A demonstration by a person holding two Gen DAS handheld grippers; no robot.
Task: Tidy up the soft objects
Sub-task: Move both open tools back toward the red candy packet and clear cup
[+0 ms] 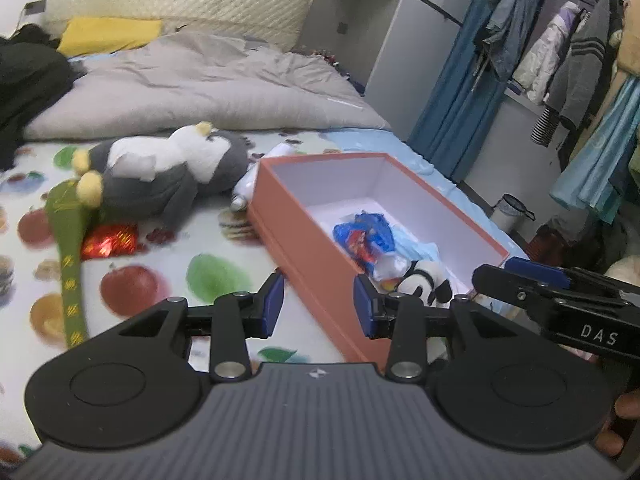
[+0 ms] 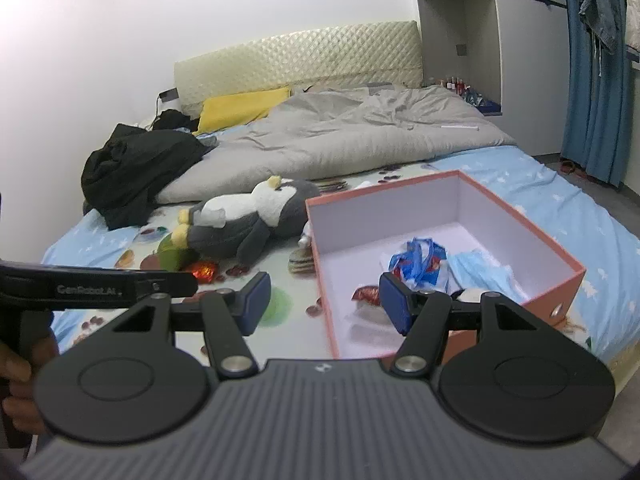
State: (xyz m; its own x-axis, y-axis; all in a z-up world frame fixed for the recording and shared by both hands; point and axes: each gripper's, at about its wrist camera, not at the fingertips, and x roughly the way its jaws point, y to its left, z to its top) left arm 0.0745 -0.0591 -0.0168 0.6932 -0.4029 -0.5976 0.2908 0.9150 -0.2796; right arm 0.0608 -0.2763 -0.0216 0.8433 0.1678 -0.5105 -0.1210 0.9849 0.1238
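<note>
Orange box [image 1: 320,276] sits just ahead of your left claw [image 1: 319,309] and right claw [image 2: 325,300], both wide open and empty. Next, you likely fetch the penguin plush [image 1: 168,168], beyond and left.

Grey duvet [image 2: 340,136] rumpled across bed, yellow pillow [image 2: 240,110] against quilted headboard [image 2: 300,60], black clothing [image 2: 136,168] heaped beside, blue curtain [image 2: 596,80] and hanging clothes [image 1: 560,52] alongside.
</note>
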